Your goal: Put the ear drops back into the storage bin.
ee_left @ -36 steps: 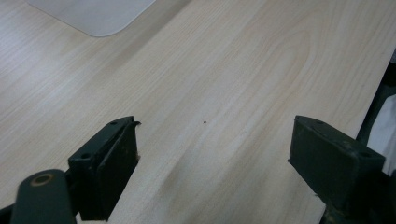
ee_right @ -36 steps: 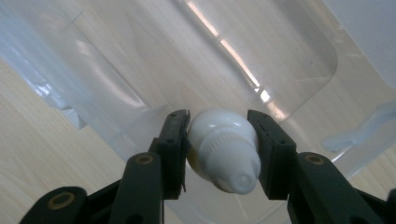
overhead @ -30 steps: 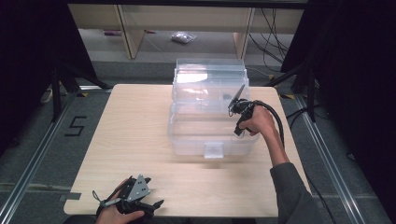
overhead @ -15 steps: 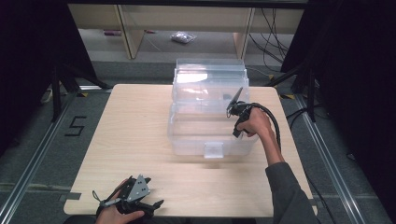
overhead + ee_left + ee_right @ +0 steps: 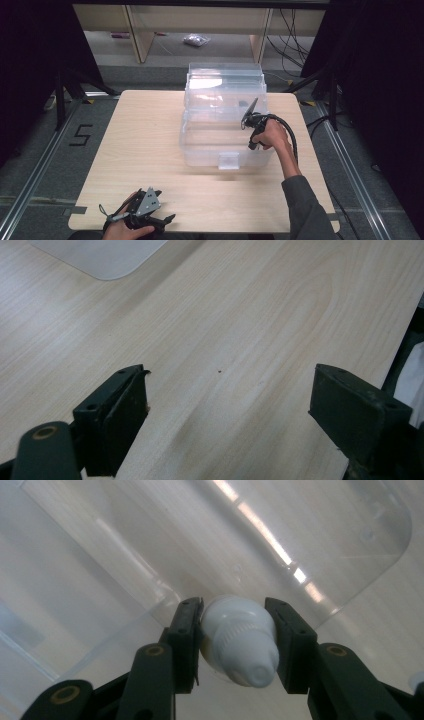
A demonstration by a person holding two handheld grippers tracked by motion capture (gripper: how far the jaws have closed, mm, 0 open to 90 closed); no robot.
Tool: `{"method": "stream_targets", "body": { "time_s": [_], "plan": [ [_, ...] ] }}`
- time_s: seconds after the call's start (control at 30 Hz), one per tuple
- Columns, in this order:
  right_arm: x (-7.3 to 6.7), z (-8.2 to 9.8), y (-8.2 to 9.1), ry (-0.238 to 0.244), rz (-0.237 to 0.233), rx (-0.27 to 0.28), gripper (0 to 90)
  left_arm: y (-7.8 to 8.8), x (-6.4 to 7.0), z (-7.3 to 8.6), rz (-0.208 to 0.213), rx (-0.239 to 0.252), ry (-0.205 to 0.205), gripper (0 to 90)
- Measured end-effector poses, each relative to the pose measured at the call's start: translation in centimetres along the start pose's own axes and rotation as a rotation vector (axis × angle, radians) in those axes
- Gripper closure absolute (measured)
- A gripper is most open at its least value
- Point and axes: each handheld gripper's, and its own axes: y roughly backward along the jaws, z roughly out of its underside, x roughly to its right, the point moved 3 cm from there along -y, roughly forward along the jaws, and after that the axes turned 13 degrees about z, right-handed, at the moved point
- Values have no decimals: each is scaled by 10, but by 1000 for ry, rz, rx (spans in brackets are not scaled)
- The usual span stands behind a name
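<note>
Right tongs (image 5: 234, 630) carrying a white capped tube (image 5: 239, 642) into the clear bin (image 5: 225, 125).

The tube is pinched between the pads, cap end toward the camera, and held above the bin's transparent floor (not yet set down). Pick-up looks done; what is left is lowering it, letting go and drawing the hand out. Left tongs (image 5: 227, 415) lie spread and bare over the counter (image 5: 260, 315) near its front edge, holding nothing.
</note>
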Motion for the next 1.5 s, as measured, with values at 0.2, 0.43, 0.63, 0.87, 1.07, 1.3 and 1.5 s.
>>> {"method": "stream_targets", "body": {
  "time_s": [0.2, 0.43, 0.63, 0.87, 1.07, 1.3, 1.5],
  "plan": [
    [0, 0, -5, 24, 3, 0, 601, 0, 0, 0, -2, 1, 0, 150],
    [-1, -2, -8, 30, 9, -6, 601, 0, 0, 0, -8, -3, -7, 150],
    [0, -2, -11, 36, 11, -10, 600, 0, 0, 0, -8, -1, -5, 150],
    [0, -2, -13, 39, 22, -21, 600, 0, 0, 0, 1, 0, -2, 150],
    [-1, -3, -15, 36, 22, -31, 599, 0, 0, 0, 2, 0, -2, 150],
    [-2, -1, -15, 35, 17, -32, 595, 0, 0, 0, 2, -1, -1, 150],
    [-2, -2, 0, 28, 38, -5, 553, 0, 0, 0, 4, 0, 0, 150]
  ]
}}
